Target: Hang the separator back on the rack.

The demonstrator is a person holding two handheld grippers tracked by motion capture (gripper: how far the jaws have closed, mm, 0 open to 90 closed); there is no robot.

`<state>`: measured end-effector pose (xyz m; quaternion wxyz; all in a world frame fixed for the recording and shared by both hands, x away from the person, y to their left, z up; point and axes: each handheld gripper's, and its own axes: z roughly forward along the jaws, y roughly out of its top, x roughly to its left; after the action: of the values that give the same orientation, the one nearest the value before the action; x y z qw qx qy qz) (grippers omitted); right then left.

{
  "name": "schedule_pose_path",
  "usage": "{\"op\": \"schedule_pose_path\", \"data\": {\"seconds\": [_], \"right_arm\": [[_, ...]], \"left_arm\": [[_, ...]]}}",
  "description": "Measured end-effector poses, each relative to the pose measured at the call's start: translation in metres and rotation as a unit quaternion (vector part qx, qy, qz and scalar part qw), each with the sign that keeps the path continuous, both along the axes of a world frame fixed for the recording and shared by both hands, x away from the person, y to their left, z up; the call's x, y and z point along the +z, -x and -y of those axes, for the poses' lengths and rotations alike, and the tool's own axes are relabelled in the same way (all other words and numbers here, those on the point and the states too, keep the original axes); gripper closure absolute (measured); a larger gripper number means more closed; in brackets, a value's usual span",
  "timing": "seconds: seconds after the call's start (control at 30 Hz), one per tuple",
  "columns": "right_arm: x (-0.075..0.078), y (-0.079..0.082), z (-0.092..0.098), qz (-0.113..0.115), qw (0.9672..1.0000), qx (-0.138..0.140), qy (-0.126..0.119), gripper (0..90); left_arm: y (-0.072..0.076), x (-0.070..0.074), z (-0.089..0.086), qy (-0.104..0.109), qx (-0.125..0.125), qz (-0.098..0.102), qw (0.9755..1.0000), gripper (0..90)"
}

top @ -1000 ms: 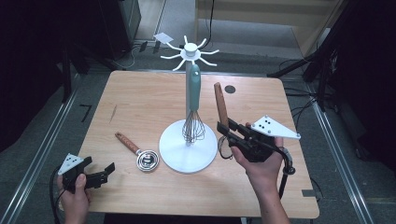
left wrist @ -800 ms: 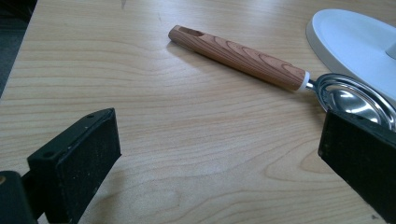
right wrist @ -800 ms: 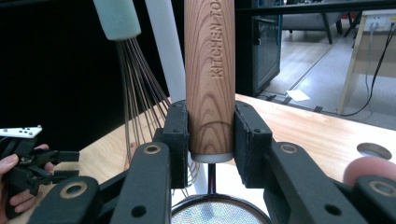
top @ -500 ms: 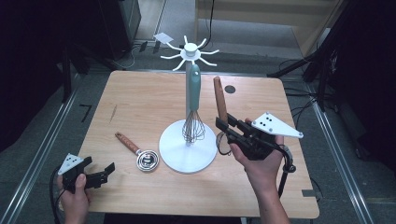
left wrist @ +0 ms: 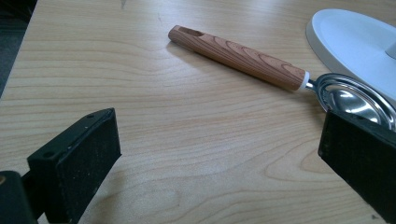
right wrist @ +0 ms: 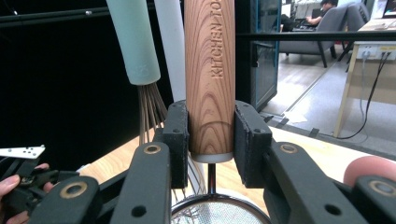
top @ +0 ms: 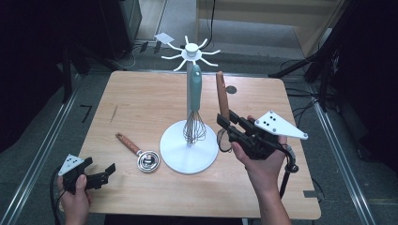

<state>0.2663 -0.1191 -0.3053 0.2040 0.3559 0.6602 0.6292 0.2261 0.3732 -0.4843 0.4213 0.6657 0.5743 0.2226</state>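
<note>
The wooden table (top: 141, 103) carries a white utensil stand (top: 189, 151) with a teal-handled whisk (top: 194, 101) hanging from its rack. Just right of the stand's pole, the right gripper (top: 224, 123) is clamped on the lower end of a wooden-handled strainer (top: 221, 96), which it holds upright with the handle rising above the jaws and the mesh bowl below them. At the table's near left corner the left gripper (top: 109, 169) rests with its jaws apart, a wooden-handled measuring spoon (top: 139, 152) lying just beyond them beside the stand's base.

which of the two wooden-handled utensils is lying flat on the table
The wooden-handled metal measuring spoon, lying left of the white stand base. The other, a wooden-handled wire strainer, is held upright by the right hand-held gripper.
</note>
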Motion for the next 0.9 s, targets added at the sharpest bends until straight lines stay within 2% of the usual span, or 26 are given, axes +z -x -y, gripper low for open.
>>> {"op": "schedule_pose_path", "data": {"seconds": [0.2, 0.43, 0.9], "right_arm": [[0.003, 0.000, 0.002, 0.008, 0.9999, -0.007, -0.013, 70.8], [0.012, 0.003, 0.000, 0.023, 0.9996, -0.011, -0.015, 70.8], [0.023, 0.007, -0.004, 0.048, 0.9986, -0.002, -0.023, 70.9]], "left_arm": [[0.000, 0.000, 0.000, 0.000, -0.002, -0.001, 1.0000, 0.0], [0.000, 0.000, 0.000, 0.001, -0.002, -0.001, 1.0000, 0.0], [0.000, 0.000, 0.000, 0.001, -0.003, -0.001, 1.0000, 0.0]]}}
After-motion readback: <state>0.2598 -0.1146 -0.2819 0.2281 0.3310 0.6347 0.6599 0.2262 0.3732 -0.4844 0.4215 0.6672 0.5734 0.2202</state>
